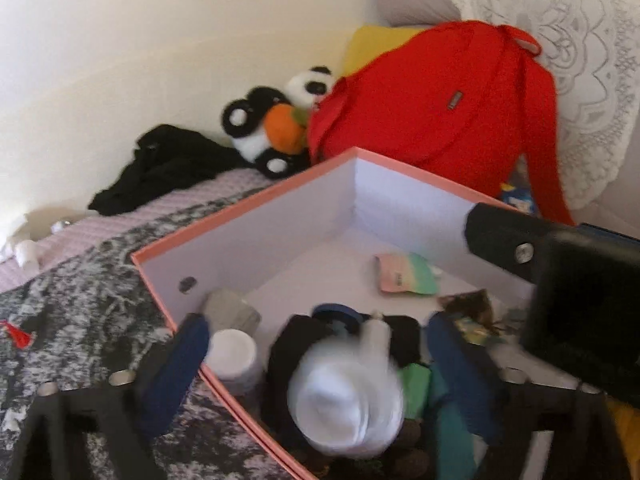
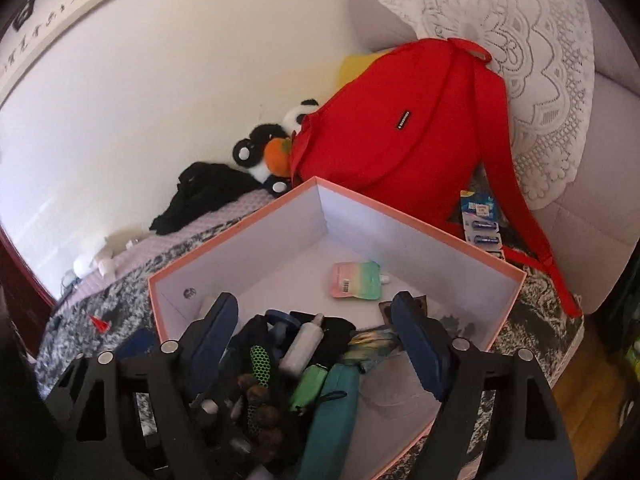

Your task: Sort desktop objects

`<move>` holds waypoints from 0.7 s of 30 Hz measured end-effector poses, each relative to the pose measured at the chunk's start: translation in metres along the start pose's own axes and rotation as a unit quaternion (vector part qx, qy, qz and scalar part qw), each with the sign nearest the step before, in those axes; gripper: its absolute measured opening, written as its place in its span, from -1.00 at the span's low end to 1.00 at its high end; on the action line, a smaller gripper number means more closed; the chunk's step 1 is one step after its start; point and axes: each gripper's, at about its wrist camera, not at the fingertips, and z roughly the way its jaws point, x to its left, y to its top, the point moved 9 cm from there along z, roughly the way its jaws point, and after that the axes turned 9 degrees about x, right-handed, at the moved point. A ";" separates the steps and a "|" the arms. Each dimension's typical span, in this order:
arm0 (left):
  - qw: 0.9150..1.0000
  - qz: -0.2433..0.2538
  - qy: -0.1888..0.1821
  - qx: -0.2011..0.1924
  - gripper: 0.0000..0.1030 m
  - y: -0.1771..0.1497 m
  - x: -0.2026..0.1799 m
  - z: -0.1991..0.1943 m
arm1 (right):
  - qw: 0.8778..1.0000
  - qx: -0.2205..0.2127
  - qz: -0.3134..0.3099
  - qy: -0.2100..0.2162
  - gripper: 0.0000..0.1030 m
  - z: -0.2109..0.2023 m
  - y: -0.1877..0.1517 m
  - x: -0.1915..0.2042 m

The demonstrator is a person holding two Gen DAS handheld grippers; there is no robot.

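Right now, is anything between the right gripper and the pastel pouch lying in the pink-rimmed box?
Yes. A heap including a white bottle and teal case lies between the open right gripper and the pastel pouch.

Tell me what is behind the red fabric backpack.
Behind the red fabric backpack: a yellow cushion, a white lace pillow, a panda plush toy partly covered. The rest is hidden.

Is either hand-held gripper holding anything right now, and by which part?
Nothing is held. The left hand-held gripper and right hand-held gripper both stand open over the pink box, pads touching nothing.
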 end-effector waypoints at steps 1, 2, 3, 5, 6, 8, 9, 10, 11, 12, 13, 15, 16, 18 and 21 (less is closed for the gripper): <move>1.000 -0.003 0.001 0.002 0.81 0.000 0.001 0.001 | 1.000 -0.001 0.001 0.000 0.63 0.000 0.000 0.000; 1.000 -0.006 0.002 0.003 0.81 -0.001 0.002 0.001 | 1.000 -0.001 0.002 -0.002 0.64 0.001 0.000 0.001; 1.000 -0.007 0.003 0.004 0.81 -0.001 0.004 0.002 | 1.000 -0.001 0.003 -0.003 0.65 0.001 0.000 0.001; 1.000 -0.010 0.004 0.003 0.82 -0.001 0.006 0.001 | 1.000 -0.002 0.001 -0.006 0.66 0.001 0.000 0.005; 1.000 -0.011 0.005 0.001 0.82 0.000 0.007 0.000 | 1.000 -0.003 -0.001 -0.008 0.66 0.001 0.000 0.007; 1.000 -0.012 0.008 -0.002 0.82 0.000 0.009 -0.003 | 1.000 -0.008 -0.003 -0.011 0.67 0.000 0.001 0.011; 1.000 -0.014 0.008 -0.004 0.82 0.000 0.011 -0.004 | 1.000 -0.012 -0.004 -0.012 0.67 -0.002 0.002 0.014; 1.000 -0.016 0.007 -0.004 0.82 0.000 0.013 -0.006 | 1.000 -0.017 -0.003 -0.011 0.68 -0.004 0.003 0.016; 1.000 -0.018 0.007 -0.005 0.82 0.000 0.016 -0.008 | 1.000 -0.021 0.000 -0.009 0.68 -0.007 0.003 0.018; 1.000 -0.022 0.004 -0.005 0.82 -0.001 0.019 -0.010 | 1.000 -0.026 0.002 -0.008 0.68 -0.009 0.004 0.020; 1.000 -0.030 -0.001 -0.003 0.82 -0.001 0.025 -0.012 | 1.000 -0.031 0.004 -0.004 0.69 -0.011 0.005 0.024; 0.999 -0.047 -0.012 0.000 0.82 -0.003 0.036 -0.015 | 0.999 -0.041 0.009 0.004 0.72 -0.015 0.007 0.032; 0.998 -0.056 -0.015 0.001 0.82 -0.004 0.044 -0.018 | 0.999 -0.045 0.010 0.009 0.73 -0.017 0.007 0.037; 0.997 -0.073 -0.006 -0.003 0.81 -0.006 0.063 -0.022 | 0.999 -0.051 0.006 0.017 0.74 -0.018 0.008 0.050; 0.995 -0.097 0.022 -0.005 0.81 -0.012 0.098 -0.030 | 0.998 -0.055 -0.004 0.026 0.75 -0.017 0.006 0.071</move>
